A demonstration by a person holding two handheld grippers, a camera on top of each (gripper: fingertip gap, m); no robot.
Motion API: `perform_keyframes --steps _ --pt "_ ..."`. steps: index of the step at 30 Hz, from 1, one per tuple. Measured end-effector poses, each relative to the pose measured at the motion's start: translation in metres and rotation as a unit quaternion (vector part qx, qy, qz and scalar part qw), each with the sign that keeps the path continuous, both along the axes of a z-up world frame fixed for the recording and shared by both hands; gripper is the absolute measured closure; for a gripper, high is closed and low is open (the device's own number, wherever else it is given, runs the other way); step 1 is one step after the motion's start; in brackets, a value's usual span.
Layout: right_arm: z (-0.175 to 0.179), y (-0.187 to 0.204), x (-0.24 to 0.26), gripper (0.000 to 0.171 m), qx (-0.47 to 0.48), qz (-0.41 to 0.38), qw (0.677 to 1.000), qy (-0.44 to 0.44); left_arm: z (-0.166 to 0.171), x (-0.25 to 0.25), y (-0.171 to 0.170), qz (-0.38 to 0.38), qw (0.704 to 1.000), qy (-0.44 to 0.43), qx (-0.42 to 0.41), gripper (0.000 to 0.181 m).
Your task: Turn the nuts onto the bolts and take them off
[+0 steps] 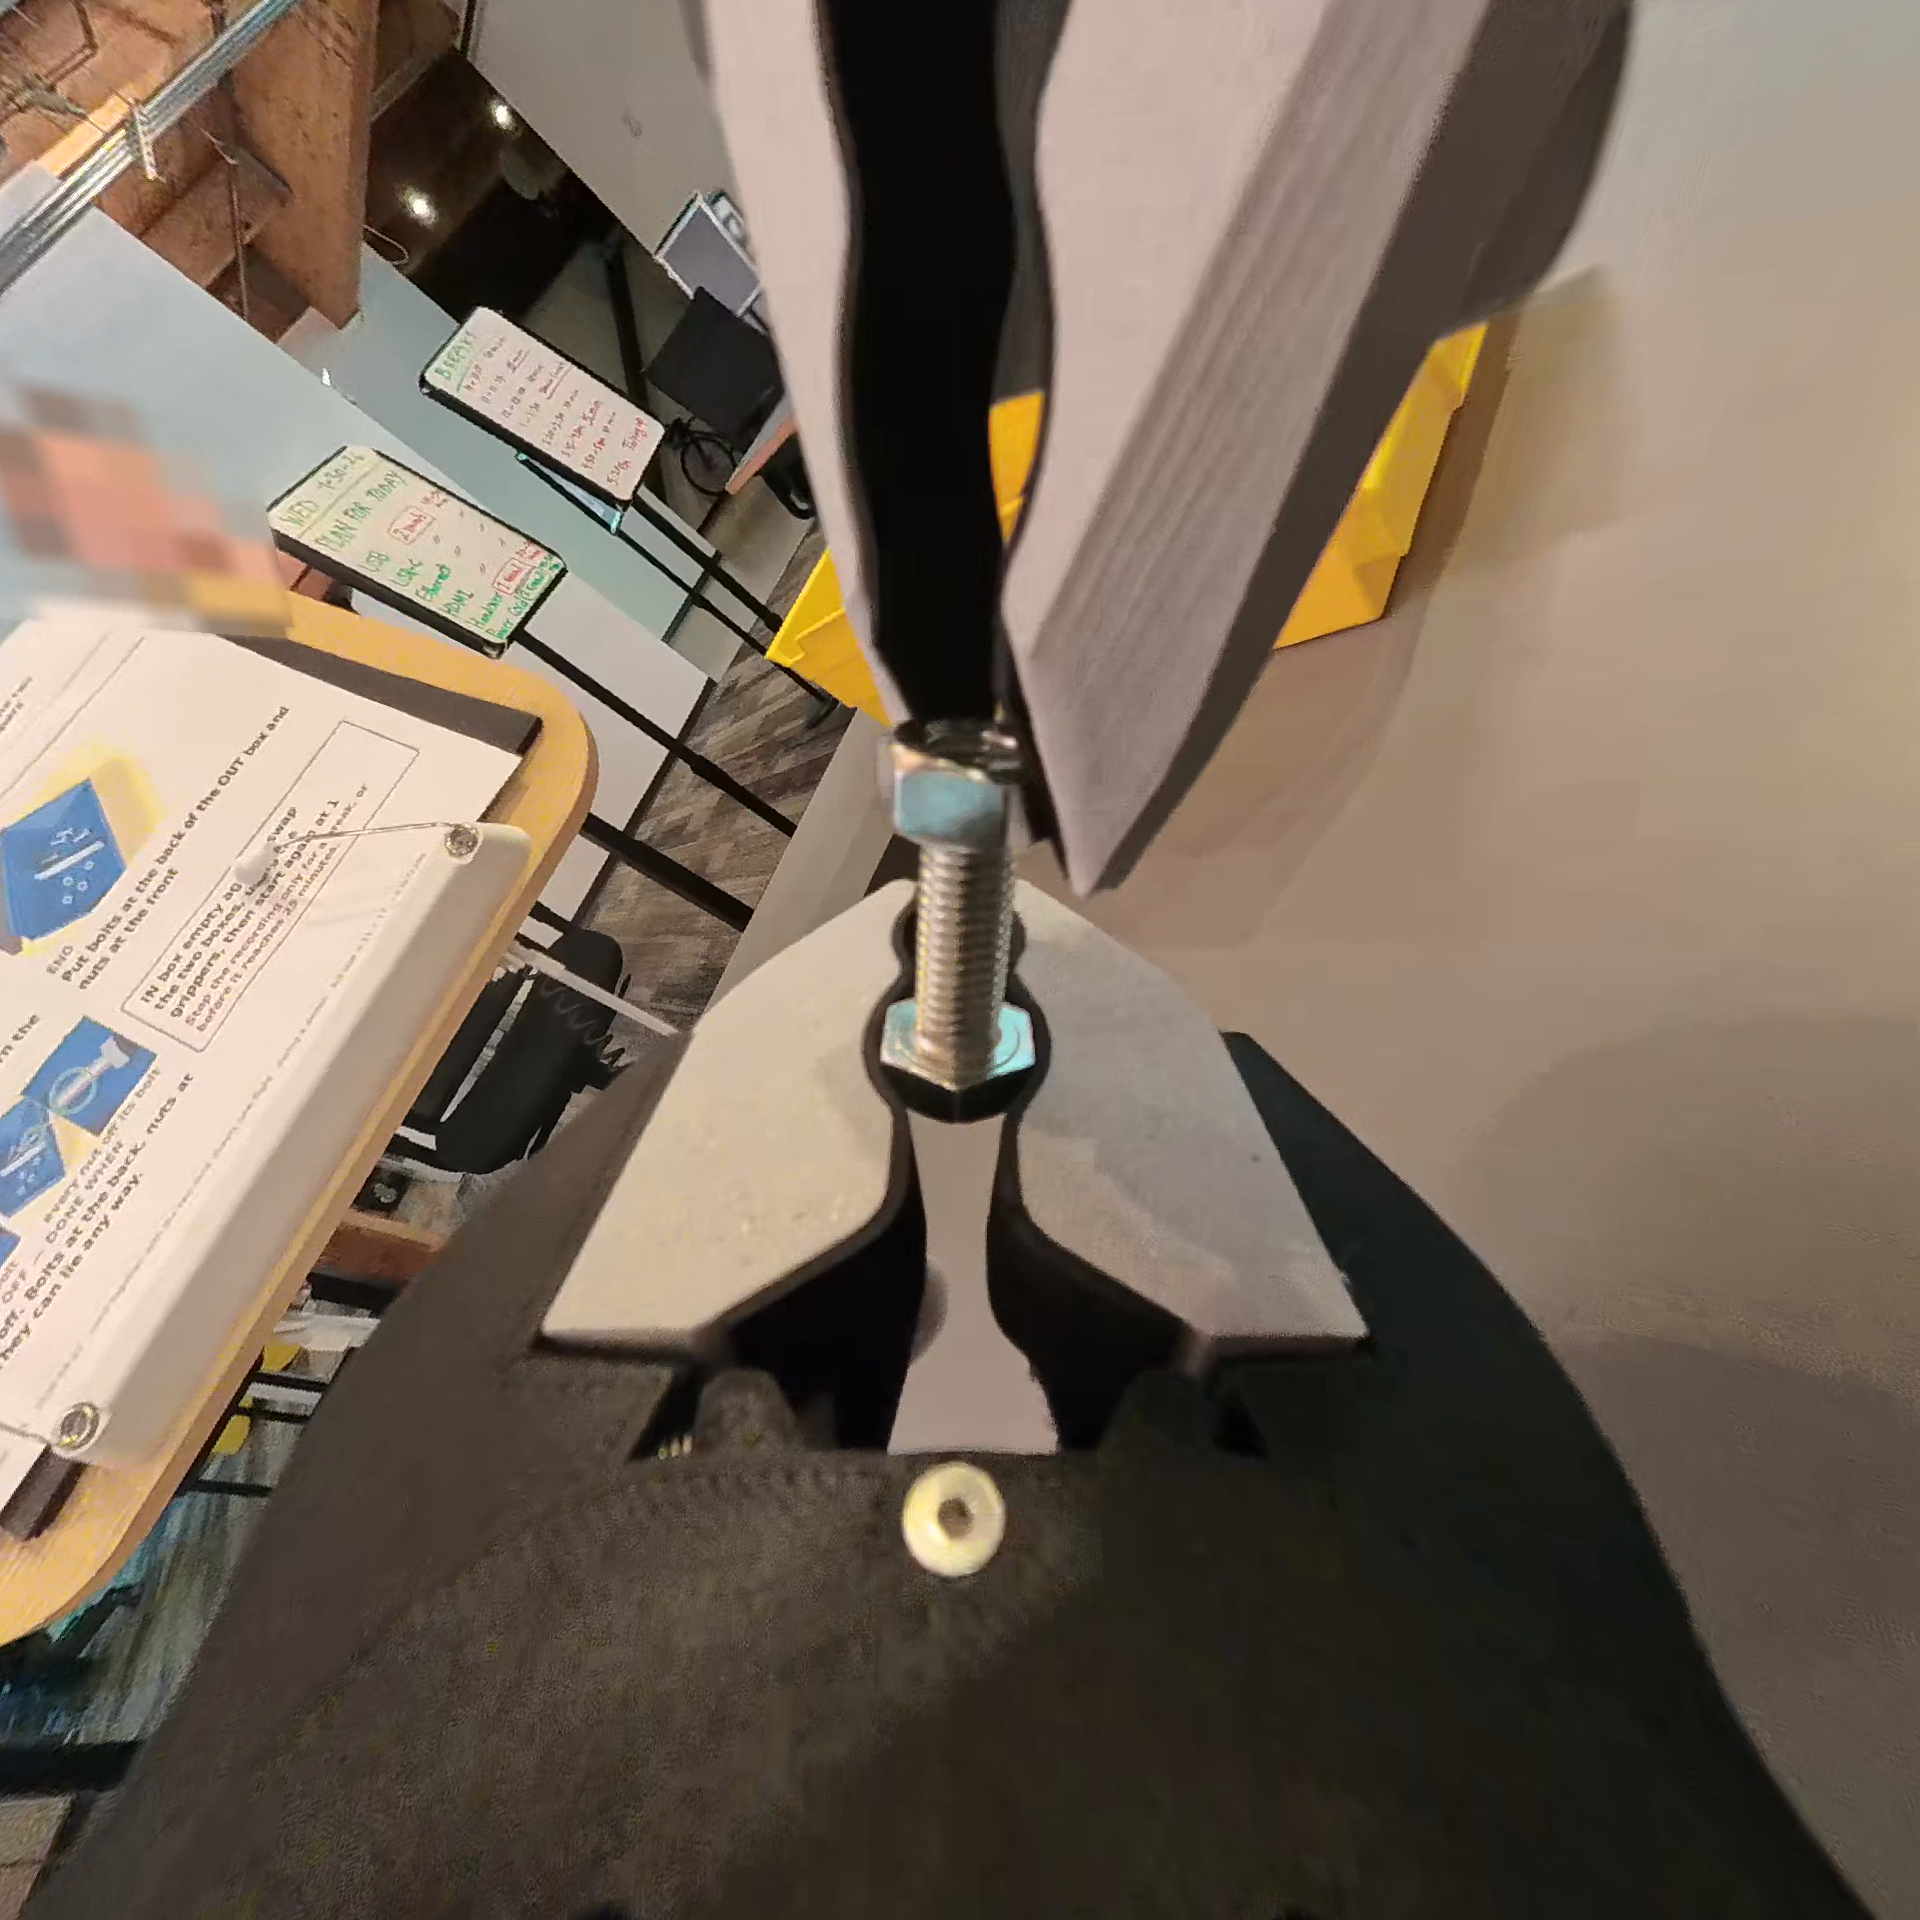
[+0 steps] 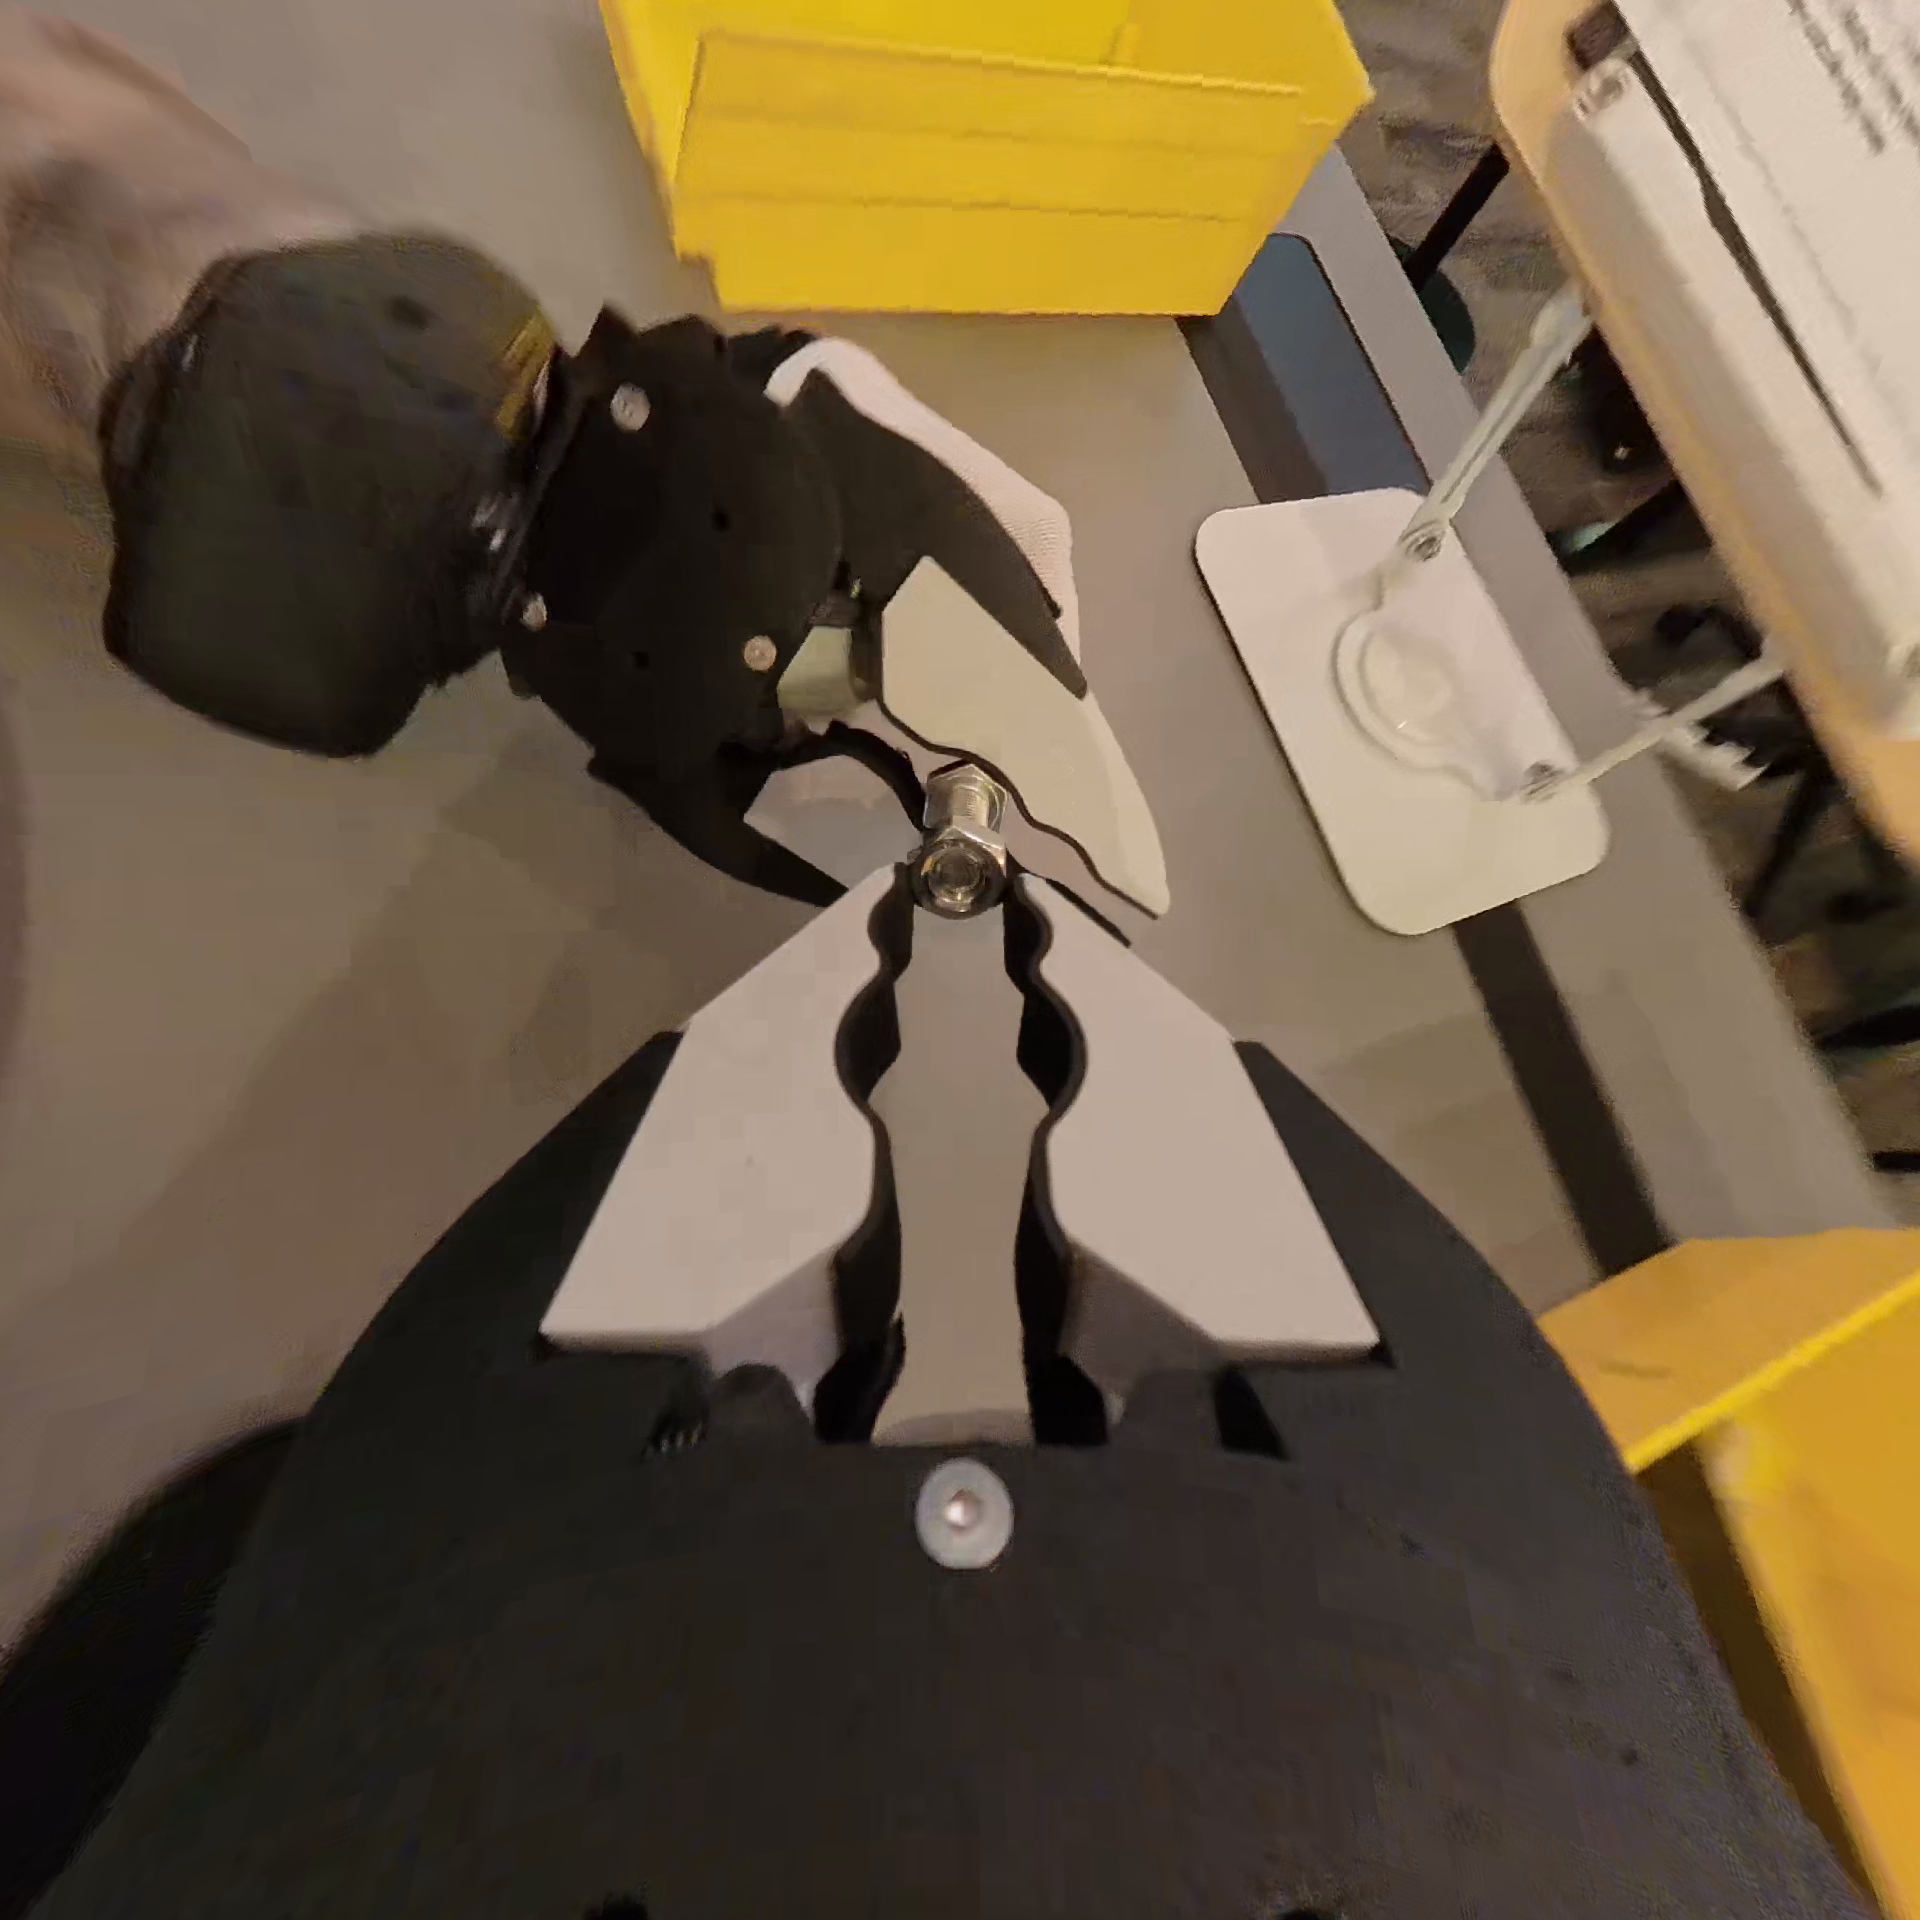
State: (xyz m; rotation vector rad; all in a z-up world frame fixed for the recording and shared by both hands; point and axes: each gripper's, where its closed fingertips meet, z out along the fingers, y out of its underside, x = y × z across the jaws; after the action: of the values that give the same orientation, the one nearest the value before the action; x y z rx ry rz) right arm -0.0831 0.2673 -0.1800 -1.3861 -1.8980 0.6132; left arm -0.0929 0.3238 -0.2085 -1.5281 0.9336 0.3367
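The left hand-held gripper (image 1: 961,997) is clamped on the bolt (image 1: 961,961), its grey fingers (image 1: 748,1132) pinched together around the threaded shank with the hex head seated in the notch between them. The bolt points straight up toward twelve o'clock in the left wrist view, and at its far end sits the nut (image 1: 951,795), threaded onto the tip. Coming down from twelve o'clock, the right hand-held gripper (image 1: 951,743) meets it, tips closed on that nut.

Over to the right wrist view: the right hand-held gripper (image 2: 956,883) has its tips drawn in on the nut (image 2: 956,873), seen end-on with the bolt (image 2: 961,800) running away behind it. The wavy inner edges of its fingers (image 2: 764,1132) stand apart lower down, touching only at the tips. The left hand-held gripper (image 2: 951,790) reaches in from ten o'clock, black body blurred, gripping the bolt from the far side.

All of this hangs above the grey desk (image 2: 312,987). A yellow bin (image 2: 966,156) sits at twelve o'clock, a second yellow bin (image 2: 1766,1403) at four o'clock. A white stand base (image 2: 1403,717) rests at two o'clock, near the desk edge. In the left wrist view an instruction sheet (image 1: 208,935) on a wooden board lies at nine o'clock, two whiteboards (image 1: 416,561) beyond it.
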Motion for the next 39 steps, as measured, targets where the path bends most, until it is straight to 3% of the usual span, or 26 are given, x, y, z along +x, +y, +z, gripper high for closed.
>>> perform_keyframes --steps 2,4,5,7,8,9,10,12,14,16,17,19,22,25,27,32,36,39 --pt "0.000 0.000 0.001 0.156 0.106 0.060 0.992 -0.025 0.000 0.003 -0.002 -0.015 1.000 -0.004 -0.005 0.172" --pt "-0.001 0.003 0.003 0.156 0.256 0.132 0.956 -0.060 -0.003 0.004 -0.002 -0.018 1.000 0.002 -0.010 0.172" --pt "-0.002 0.005 0.003 0.156 0.332 0.172 0.924 -0.078 -0.005 0.005 -0.003 -0.022 1.000 0.006 -0.013 0.172" --pt "-0.001 0.008 0.002 0.155 0.487 0.251 0.830 -0.103 -0.008 0.005 -0.002 -0.021 1.000 -0.001 -0.019 0.172" --pt "0.000 0.009 -0.001 0.155 0.525 0.261 0.803 -0.107 -0.007 0.005 -0.002 -0.022 0.999 -0.008 -0.022 0.172" --pt "0.001 0.008 -0.002 0.154 0.534 0.268 0.795 -0.104 -0.006 0.004 -0.002 -0.023 0.999 -0.013 -0.021 0.172" --pt "0.003 0.005 -0.003 0.141 0.523 0.267 0.804 -0.096 -0.003 0.002 -0.002 -0.019 1.000 -0.014 -0.017 0.172" --pt "0.012 0.007 -0.005 0.122 0.459 0.216 0.858 -0.076 -0.002 -0.002 0.000 -0.012 1.000 -0.012 -0.012 0.172" --pt "0.023 0.012 -0.005 0.123 0.343 0.129 0.930 -0.042 -0.001 -0.005 0.001 -0.003 1.000 -0.016 -0.009 0.172" --pt "0.026 0.017 -0.003 0.127 0.166 0.027 0.986 -0.010 0.002 -0.007 0.003 0.007 1.000 -0.013 -0.001 0.172" --pt "0.026 0.015 -0.002 0.129 0.064 -0.013 0.998 0.008 0.003 -0.008 0.003 0.012 1.000 -0.012 0.003 0.172" --pt "0.018 0.008 -0.001 0.130 -0.113 -0.063 0.991 0.023 0.006 -0.009 0.003 0.021 1.000 -0.004 0.013 0.172" --pt "0.010 0.000 -0.004 0.130 -0.232 -0.092 0.967 0.052 0.007 -0.008 0.003 0.030 0.999 0.010 0.022 0.172" --pt "0.005 0.000 -0.007 0.135 -0.230 -0.110 0.964 0.069 0.008 -0.007 0.003 0.038 0.998 0.029 0.033 0.172" --pt "0.008 0.001 -0.009 0.155 -0.233 -0.112 0.962 0.081 0.009 -0.009 0.004 0.048 0.997 0.040 0.041 0.172" --pt "0.004 0.001 -0.008 0.155 -0.160 -0.078 0.982 0.057 0.005 -0.007 0.003 0.032 0.998 0.046 0.027 0.172" --pt "-0.001 -0.002 -0.004 0.155 0.083 0.051 0.995 -0.007 -0.006 0.004 -0.004 -0.034 0.998 0.039 -0.035 0.172" --pt "-0.002 -0.011 0.001 0.155 0.312 0.188 0.929 -0.063 -0.016 0.020 -0.023 -0.123 0.986 0.013 -0.113 0.172"
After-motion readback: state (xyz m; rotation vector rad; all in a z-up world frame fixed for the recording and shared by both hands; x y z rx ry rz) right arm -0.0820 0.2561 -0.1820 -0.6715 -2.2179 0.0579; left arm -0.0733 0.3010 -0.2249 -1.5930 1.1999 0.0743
